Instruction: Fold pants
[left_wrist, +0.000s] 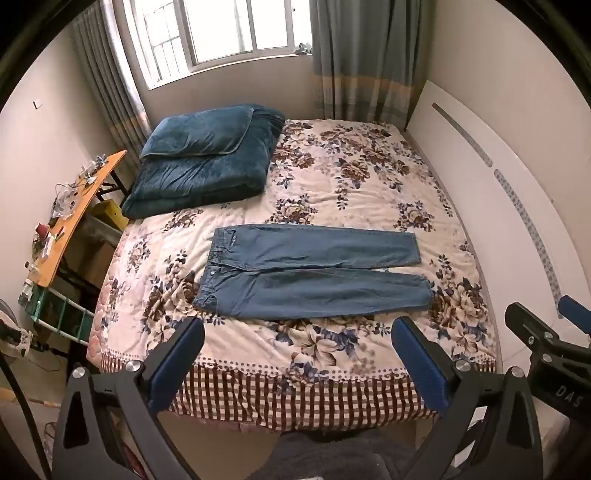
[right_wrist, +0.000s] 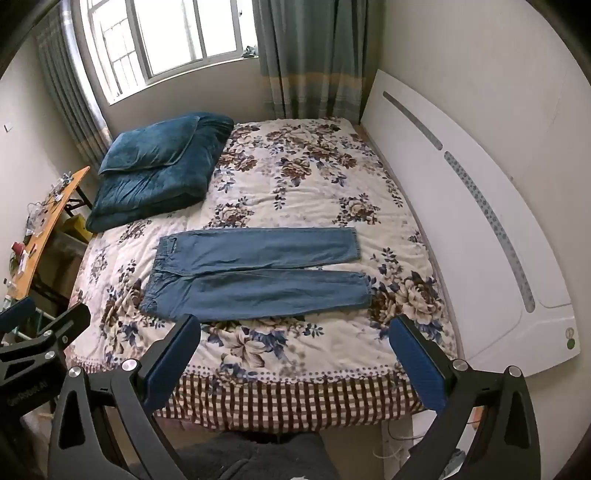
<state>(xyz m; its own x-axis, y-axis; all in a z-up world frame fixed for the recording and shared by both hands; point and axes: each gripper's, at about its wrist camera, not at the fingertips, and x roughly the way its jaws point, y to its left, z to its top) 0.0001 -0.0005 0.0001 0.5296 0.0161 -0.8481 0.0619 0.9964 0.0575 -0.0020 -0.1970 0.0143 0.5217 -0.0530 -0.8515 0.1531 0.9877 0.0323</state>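
Blue denim pants (left_wrist: 310, 273) lie flat on the floral bedspread (left_wrist: 332, 177), waistband to the left, both legs stretched to the right, side by side. The same pants (right_wrist: 255, 273) show in the right wrist view. My left gripper (left_wrist: 297, 328) hangs open above the bed's near edge, short of the pants, nothing between its blue pads (left_wrist: 173, 373). My right gripper (right_wrist: 295, 326) is open too, equally clear of the cloth. The right gripper's body (left_wrist: 546, 343) shows at the right edge of the left wrist view, the left gripper's body (right_wrist: 33, 339) at the left edge of the right wrist view.
A folded dark teal quilt with a pillow (left_wrist: 207, 158) sits at the bed's far left corner. A white headboard (left_wrist: 498, 199) runs along the right side. A cluttered orange desk (left_wrist: 70, 218) stands left of the bed. Window and curtains (left_wrist: 365, 55) are behind.
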